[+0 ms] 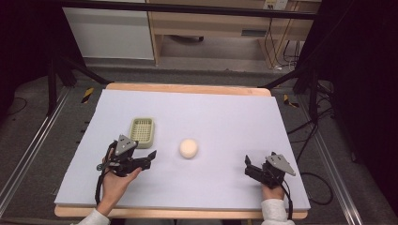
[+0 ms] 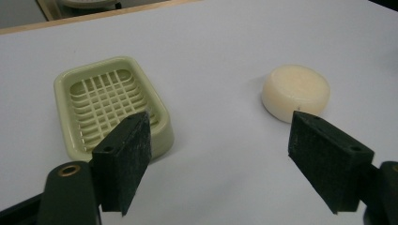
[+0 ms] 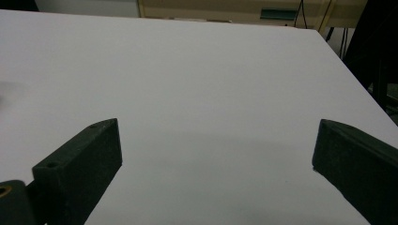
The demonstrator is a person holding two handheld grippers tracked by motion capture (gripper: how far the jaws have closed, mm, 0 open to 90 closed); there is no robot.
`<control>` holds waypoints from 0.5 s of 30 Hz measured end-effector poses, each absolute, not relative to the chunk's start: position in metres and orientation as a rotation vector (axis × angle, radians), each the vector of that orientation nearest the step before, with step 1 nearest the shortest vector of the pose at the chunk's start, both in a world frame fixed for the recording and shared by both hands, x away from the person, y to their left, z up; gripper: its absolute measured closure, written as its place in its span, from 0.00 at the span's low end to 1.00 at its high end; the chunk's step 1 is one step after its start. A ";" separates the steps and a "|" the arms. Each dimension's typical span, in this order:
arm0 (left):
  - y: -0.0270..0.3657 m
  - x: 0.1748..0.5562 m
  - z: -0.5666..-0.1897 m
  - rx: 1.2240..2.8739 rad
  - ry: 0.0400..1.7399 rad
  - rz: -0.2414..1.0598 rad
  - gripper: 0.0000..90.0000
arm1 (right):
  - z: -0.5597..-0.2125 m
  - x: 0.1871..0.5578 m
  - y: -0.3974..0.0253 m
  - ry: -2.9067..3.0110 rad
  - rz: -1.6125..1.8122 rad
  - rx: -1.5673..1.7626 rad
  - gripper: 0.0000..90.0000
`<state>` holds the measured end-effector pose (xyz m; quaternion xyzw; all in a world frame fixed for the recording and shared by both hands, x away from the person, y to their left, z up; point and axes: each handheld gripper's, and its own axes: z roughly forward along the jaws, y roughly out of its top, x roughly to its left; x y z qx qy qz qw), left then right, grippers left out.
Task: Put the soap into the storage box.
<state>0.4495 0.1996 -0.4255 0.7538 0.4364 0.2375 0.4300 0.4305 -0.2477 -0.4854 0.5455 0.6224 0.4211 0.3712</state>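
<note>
Jaws stand wide apart on both tools, gripping nothing. The left gripper [image 2: 220, 164] hovers low over the table, the pale green plastic soap dish with a slotted grid floor [image 2: 110, 101] just beyond 1 jaw and the round cream bar of soap [image 2: 295, 92] beyond the other. The right gripper [image 3: 216, 173] faces bare white table cover [image 3: 202, 75], well apart from both.

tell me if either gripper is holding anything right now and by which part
Nothing is held. The left gripper is open, its jaws apart short of the soap and soap dish. The right gripper is open over bare table.
</note>
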 end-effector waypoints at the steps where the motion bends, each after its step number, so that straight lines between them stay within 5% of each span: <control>1: 0.197 0.451 -0.425 1.886 1.084 0.590 0.24 | -0.485 0.431 -0.248 1.596 1.080 1.399 0.02; 15: 0.176 0.461 -0.423 1.918 1.045 0.570 0.23 | -0.485 0.431 -0.248 1.603 1.079 1.397 0.02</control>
